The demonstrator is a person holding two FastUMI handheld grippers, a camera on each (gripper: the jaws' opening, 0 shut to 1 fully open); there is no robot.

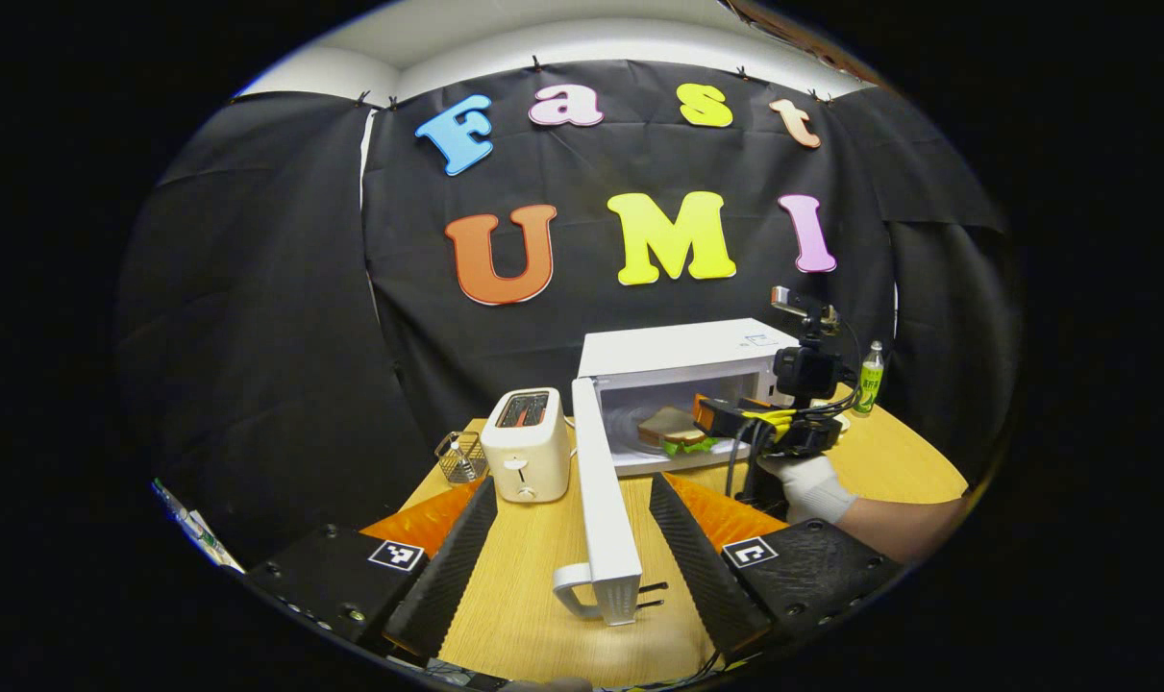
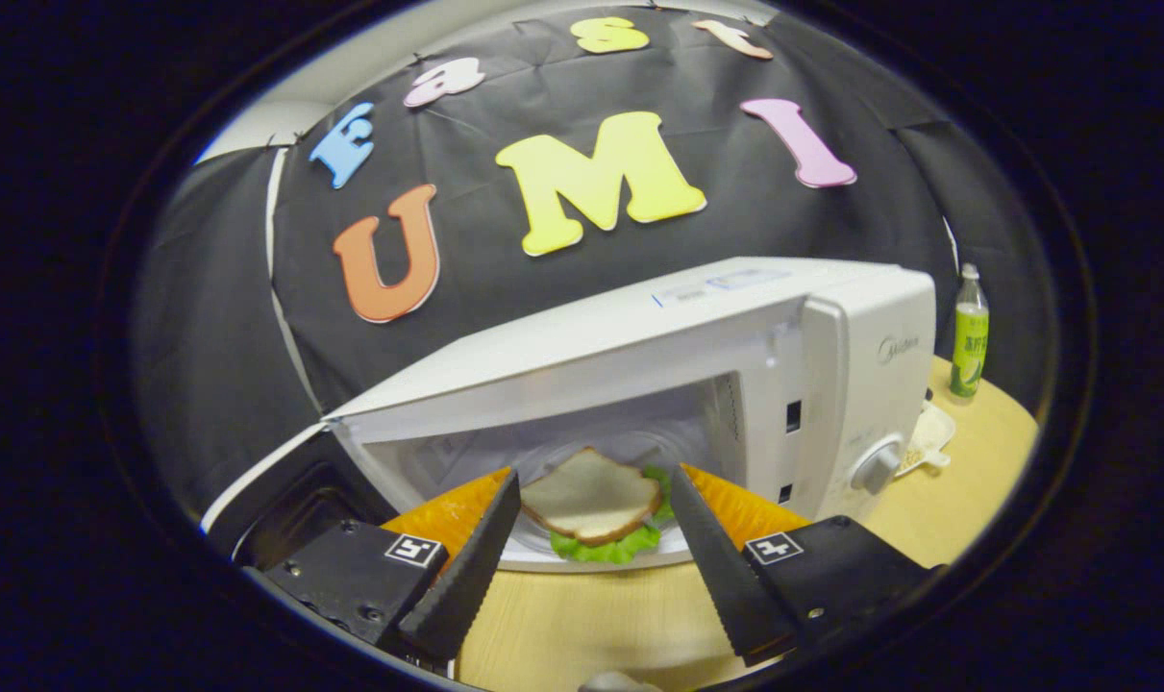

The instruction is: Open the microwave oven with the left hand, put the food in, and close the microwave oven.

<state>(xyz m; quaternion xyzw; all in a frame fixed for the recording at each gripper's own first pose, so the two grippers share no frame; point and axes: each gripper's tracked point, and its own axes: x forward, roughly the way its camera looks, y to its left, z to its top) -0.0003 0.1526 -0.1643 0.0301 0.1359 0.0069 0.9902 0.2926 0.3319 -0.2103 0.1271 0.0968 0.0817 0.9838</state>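
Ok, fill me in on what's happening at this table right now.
A person is loading a microwave with two hand-held grippers. Its door stands swung wide open, and the sandwich already lies on the turntable inside. The right hand-held gripper sits open at the oven's mouth with the sandwich between its fingers, not pressed. The left hand-held gripper is open too, its fingers either side of the door's edge. A toaster stands to the side.

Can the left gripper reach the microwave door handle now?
Probably yes. The open door swings toward the left gripper, its handle sits between the open fingers, and nothing stands between them.
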